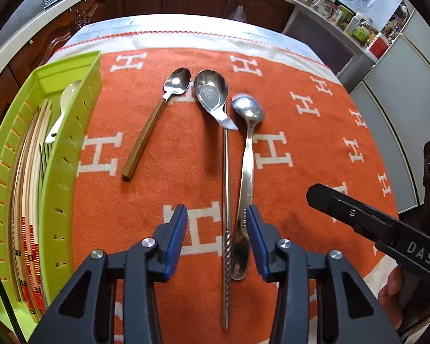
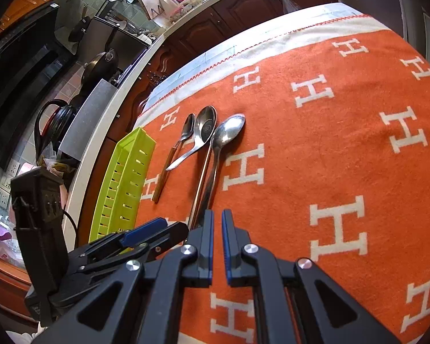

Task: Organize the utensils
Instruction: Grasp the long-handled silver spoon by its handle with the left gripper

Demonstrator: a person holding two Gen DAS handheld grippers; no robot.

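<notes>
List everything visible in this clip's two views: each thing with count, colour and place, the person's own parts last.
Basket: one, lime green, left edge of the cloth.
Chopsticks: several, pale wood, in the basket.
White spoon: one, in the basket, far end.
Wood-handled spoon: one, steel bowl, on the cloth beside the basket.
Soup spoon: one, steel, short handle, mid cloth.
Twisted rod: one, steel, between the left gripper's fingers.
Long spoon: one, steel, right of the rod.
Cloth: one, orange with white H letters, covers the table.
Left gripper: black with blue pads, open over the rod and long spoon handles.
Right gripper: black, shut, empty.
Hand: one, holding the right gripper.
</notes>
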